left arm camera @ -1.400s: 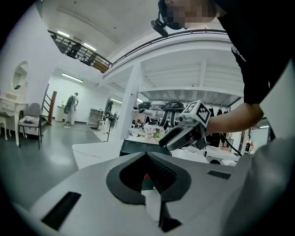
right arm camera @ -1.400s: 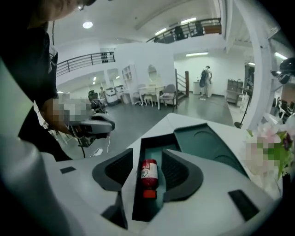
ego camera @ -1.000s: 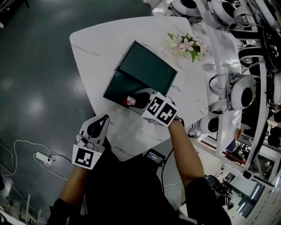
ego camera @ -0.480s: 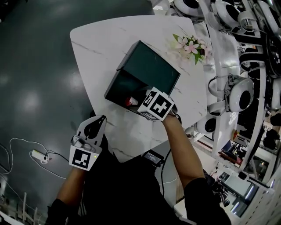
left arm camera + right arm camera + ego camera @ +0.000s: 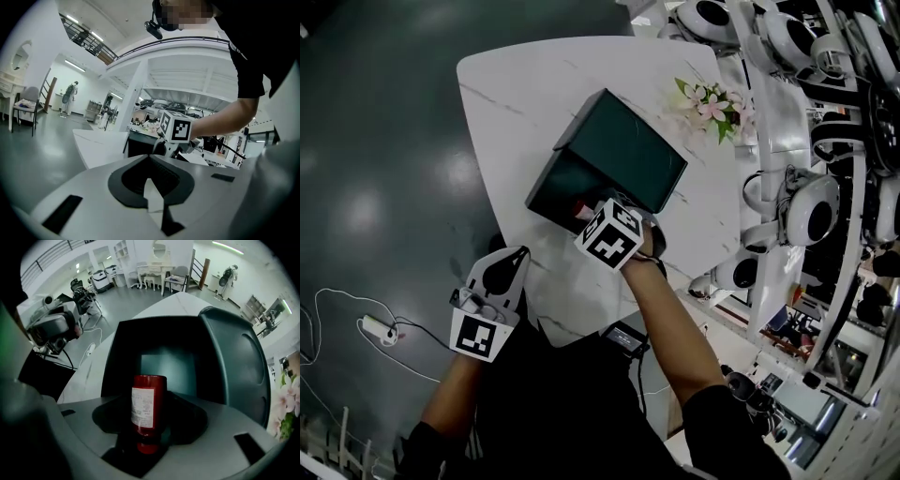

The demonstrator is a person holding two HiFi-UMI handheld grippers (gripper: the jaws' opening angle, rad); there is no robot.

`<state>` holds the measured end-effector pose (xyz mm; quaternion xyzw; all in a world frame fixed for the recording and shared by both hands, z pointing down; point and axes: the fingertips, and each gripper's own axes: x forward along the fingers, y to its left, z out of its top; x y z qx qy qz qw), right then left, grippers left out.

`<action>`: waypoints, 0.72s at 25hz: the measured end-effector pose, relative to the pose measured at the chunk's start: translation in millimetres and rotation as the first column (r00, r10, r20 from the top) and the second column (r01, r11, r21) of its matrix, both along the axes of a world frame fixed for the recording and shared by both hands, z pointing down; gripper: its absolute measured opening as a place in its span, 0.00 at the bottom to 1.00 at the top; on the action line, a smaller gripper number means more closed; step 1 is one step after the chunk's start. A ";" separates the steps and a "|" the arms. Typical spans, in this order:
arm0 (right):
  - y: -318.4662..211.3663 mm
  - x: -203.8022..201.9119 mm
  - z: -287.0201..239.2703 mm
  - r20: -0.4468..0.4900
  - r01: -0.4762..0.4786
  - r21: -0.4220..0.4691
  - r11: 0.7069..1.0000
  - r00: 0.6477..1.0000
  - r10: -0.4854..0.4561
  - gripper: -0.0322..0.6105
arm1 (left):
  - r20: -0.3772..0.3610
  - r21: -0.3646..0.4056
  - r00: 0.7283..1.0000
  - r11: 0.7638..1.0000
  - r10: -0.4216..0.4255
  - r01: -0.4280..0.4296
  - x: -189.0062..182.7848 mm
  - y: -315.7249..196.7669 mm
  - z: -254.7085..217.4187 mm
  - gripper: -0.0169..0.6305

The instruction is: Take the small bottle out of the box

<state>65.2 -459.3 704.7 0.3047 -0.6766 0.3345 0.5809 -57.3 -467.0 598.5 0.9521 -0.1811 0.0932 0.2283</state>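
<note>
A dark green box lies on its side on the white marble table, its mouth towards me. The small red bottle with a white label lies at that mouth, cap end towards the right gripper view's camera. My right gripper is closing on it, and the dark pads lie against both its sides. In the head view only a red sliver of the bottle shows beside the right gripper. My left gripper hangs shut and empty at the table's near edge, well left of the box.
A bunch of pink flowers lies on the table behind the box. White robot parts crowd the right side. A power strip and cable lie on the dark floor at the left. The box's lid stands to the right of the mouth.
My right gripper has swung left and gone further into the box's mouth, over the bottle. The left gripper has stayed where it was.
</note>
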 end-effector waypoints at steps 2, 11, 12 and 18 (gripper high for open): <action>-0.2 1.0 0.8 0.001 -0.003 0.025 1.000 1.000 0.002 0.42 | -0.007 0.012 1.000 1.000 -0.001 0.001 -0.4 0.3 -1.7 0.05; -8.7 4.1 -40.7 0.082 -0.008 0.253 0.968 0.997 -0.013 0.42 | -0.031 0.092 0.999 0.995 -0.029 0.032 -15.4 -4.2 -35.4 0.05; -12.2 1.3 -55.4 0.107 -0.027 0.298 0.954 0.994 -0.005 0.42 | -0.028 0.106 0.999 0.994 -0.038 0.041 -18.4 -5.5 -41.9 0.05; -20.7 -14.1 -184.8 0.312 -0.186 0.598 0.779 0.950 -0.012 0.42 | -0.021 0.223 0.996 0.971 -0.087 0.089 -18.5 -4.9 -100.2 0.05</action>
